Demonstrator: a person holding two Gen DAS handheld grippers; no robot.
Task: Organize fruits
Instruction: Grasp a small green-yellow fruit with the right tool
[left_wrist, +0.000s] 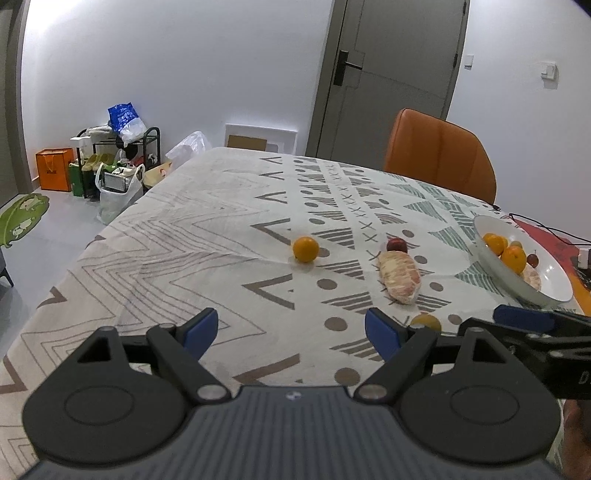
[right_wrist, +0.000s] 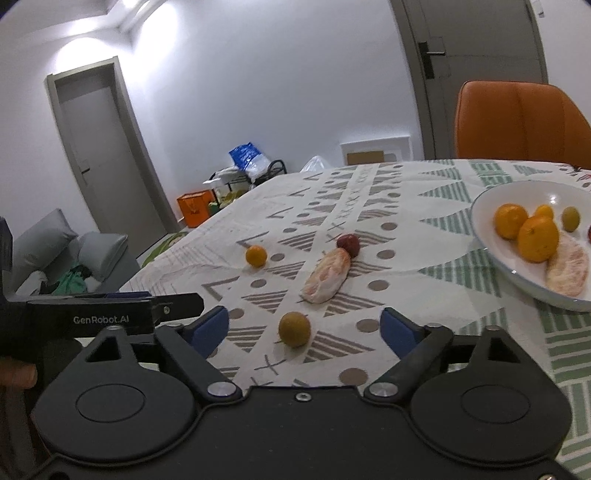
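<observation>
With both my left gripper (left_wrist: 291, 334) and right gripper (right_wrist: 304, 328) wide open and empty, the near greenish-yellow fruit (right_wrist: 294, 329), lying loose between the right jaws, may roll left off the tablecloth (right_wrist: 424, 266), away from the white bowl (right_wrist: 491, 254) at far right, if one pad nudges it first.

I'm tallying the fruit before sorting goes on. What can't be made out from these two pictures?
- Yellow-green fruit: left wrist view, mostly hidden behind the left hand-held gripper's finger.
- White bowl: right wrist view, cut off by the right edge, so its full contents are unknown.
- Dark red fruit: left wrist view, too small to identify, partly behind the peeled pomelo segment.
</observation>
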